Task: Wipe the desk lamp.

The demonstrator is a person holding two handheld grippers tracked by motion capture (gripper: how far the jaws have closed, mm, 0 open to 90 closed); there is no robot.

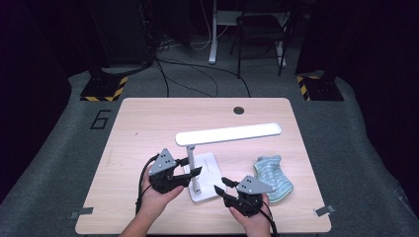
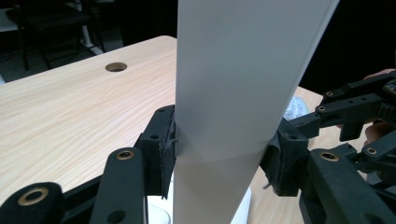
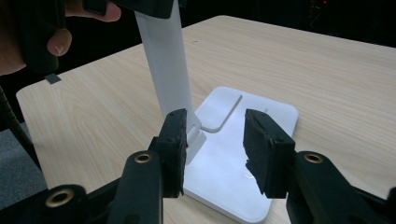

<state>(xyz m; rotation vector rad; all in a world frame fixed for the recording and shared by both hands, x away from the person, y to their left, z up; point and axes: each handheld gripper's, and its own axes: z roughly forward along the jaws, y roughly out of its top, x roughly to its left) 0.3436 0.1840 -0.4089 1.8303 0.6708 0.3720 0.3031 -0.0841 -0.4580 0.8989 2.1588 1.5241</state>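
Observation:
A white desk lamp stands on the wooden table point(image 1: 143, 123), its long head point(image 1: 230, 133) level above a flat square base point(image 1: 211, 165). My left gripper point(image 1: 190, 167) holds the lamp's upright post point(image 1: 191, 160). In the left gripper view the pads point(image 2: 166, 144) press on both edges of the flat white post point(image 2: 233, 84). My right gripper point(image 1: 221, 186) hovers at the base's near right corner. In the right gripper view its jaws point(image 3: 215, 144) stand apart with nothing between them, with the base point(image 3: 266, 116) and post point(image 3: 166, 70) just beyond.
A teal striped sock point(image 1: 272, 177) lies crumpled on the table to the right of the lamp. A round cable hole point(image 1: 238, 110) sits near the far edge. Beyond the table are cables, a chair and stands on the grey floor.

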